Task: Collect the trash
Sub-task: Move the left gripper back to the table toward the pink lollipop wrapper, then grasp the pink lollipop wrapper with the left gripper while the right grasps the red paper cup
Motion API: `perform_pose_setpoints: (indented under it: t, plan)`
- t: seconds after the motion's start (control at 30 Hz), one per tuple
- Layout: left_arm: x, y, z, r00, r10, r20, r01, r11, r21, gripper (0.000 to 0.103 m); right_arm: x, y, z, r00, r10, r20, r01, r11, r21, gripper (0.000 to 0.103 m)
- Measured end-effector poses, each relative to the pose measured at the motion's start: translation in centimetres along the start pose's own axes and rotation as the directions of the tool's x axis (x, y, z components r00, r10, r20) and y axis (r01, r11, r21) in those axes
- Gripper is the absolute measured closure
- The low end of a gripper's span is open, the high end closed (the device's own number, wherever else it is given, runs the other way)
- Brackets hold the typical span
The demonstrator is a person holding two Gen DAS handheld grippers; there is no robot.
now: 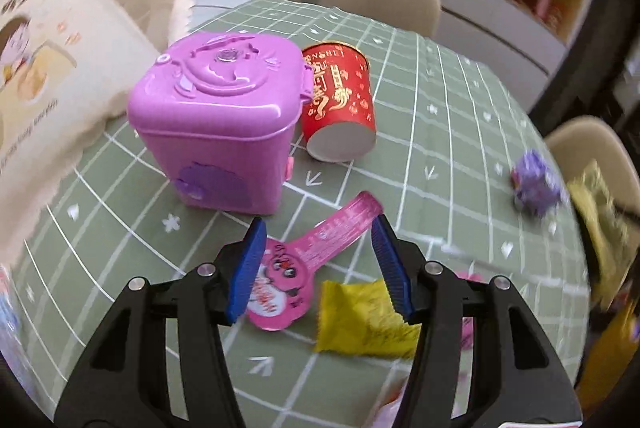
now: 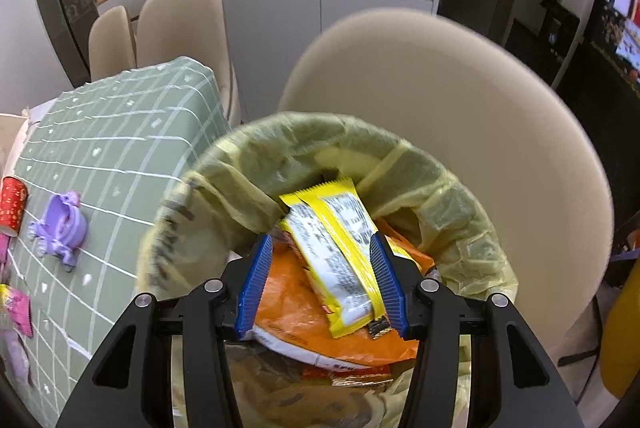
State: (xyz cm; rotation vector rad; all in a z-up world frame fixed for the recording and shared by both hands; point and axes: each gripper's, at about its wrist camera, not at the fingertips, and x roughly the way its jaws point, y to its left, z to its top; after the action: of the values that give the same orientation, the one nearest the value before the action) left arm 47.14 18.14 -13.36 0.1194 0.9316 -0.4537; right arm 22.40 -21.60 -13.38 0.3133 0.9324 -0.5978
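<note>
1. Green cloth with a white grid covers the table, which carries most of the loose litter; beige padded chairs stand around it.
2. Yellowish plastic lines the round trash bin just beside the table edge, in front of one chair; an orange crinkled bag lies inside it.
3. Pink-purple plastic toy box with a moulded lid stands closed and tilted on the cloth, with a cream printed cloth bag on its left.
4. Red paper cup with gold lettering lies on its side, touching the toy box's right side, open mouth toward the camera.
5. Yellow and white snack wrapper sits over the bin's opening between the blue ribbed fingers of the right gripper; the jaws stand apart, and whether the pads press on it I cannot tell.
6. Pink lollipop-shaped wrapper lies flat on the cloth between the parted, empty jaws of the left gripper; neither pad visibly presses on it.
7. Small yellow crumpled packet lies just beside the pink wrapper, partly under the same gripper's right finger.
8. Lilac plastic toy sits on the cloth near the cup, well apart from the bin.
</note>
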Motion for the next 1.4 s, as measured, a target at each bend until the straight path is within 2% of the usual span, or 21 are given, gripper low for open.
perform_pose_setpoints:
  t: [0.17, 0.33, 0.43, 0.53, 0.6, 0.73, 0.83, 0.97, 1.07, 1.2, 1.4]
  plan:
    - [1.0, 0.4, -0.2, 0.997, -0.056, -0.049, 0.059, 0.996, 0.069, 0.051, -2.3, 2.7, 0.9, 0.999, -0.01, 0.053, 0.009, 1.0, 0.017, 0.055]
    - [1.5, 0.0, -0.1, 0.994, -0.093, -0.061, 0.102, 0.982, 0.159, 0.051, -4.1, 7.2, 2.4, 0.996, 0.027, 0.09, -0.027, 1.0, 0.004, 0.055]
    - [2.8, 0.7, 0.2, 0.988, -0.103, -0.114, 0.12, 0.981, 0.154, 0.051, -4.4, 11.2, 3.2, 0.992, 0.09, 0.094, -0.089, 0.996, -0.016, 0.055]
    - [2.7, 1.5, 0.2, 0.988, -0.116, -0.105, 0.131, 0.979, 0.154, 0.055, -3.8, 17.4, 3.7, 0.981, 0.181, 0.077, -0.176, 0.983, -0.06, 0.055]
    - [2.4, 1.9, 0.1, 0.988, -0.123, -0.094, 0.135, 0.982, 0.136, 0.084, -3.2, 21.2, 3.5, 0.973, 0.226, 0.057, -0.22, 0.971, -0.094, 0.055]
    - [1.2, 4.2, -0.5, 0.986, -0.144, -0.082, 0.146, 0.989, 0.016, 0.085, -1.7, 29.7, 2.8, 0.943, 0.333, -0.002, -0.329, 0.931, -0.155, 0.055]
    - [0.1, 5.7, -1.2, 0.986, -0.151, -0.065, 0.147, 0.988, -0.053, 0.085, -1.1, 36.0, 1.8, 0.91, 0.414, -0.038, -0.412, 0.888, -0.201, 0.055]
    - [-1.1, 7.0, -1.9, 0.985, -0.167, -0.037, 0.162, 0.979, -0.127, 0.085, -0.4, 41.6, 1.3, 0.885, 0.462, -0.059, -0.461, 0.851, -0.249, 0.055]
    - [-1.4, 7.3, -2.2, 0.984, -0.174, -0.032, 0.168, 0.975, -0.147, 0.085, 1.0, 43.7, 1.4, 0.88, 0.468, -0.081, -0.474, 0.852, -0.224, 0.055]
    - [-1.7, 7.8, -2.2, 0.983, -0.184, -0.022, 0.177, 0.97, -0.167, 0.085, 3.0, 44.8, 1.5, 0.858, 0.497, -0.132, -0.512, 0.846, -0.147, 0.055]
    - [-1.8, 8.6, -1.8, 0.982, -0.186, -0.012, 0.181, 0.967, -0.182, 0.085, 3.5, 46.4, 1.3, 0.843, 0.521, -0.13, -0.537, 0.822, -0.189, 0.055]
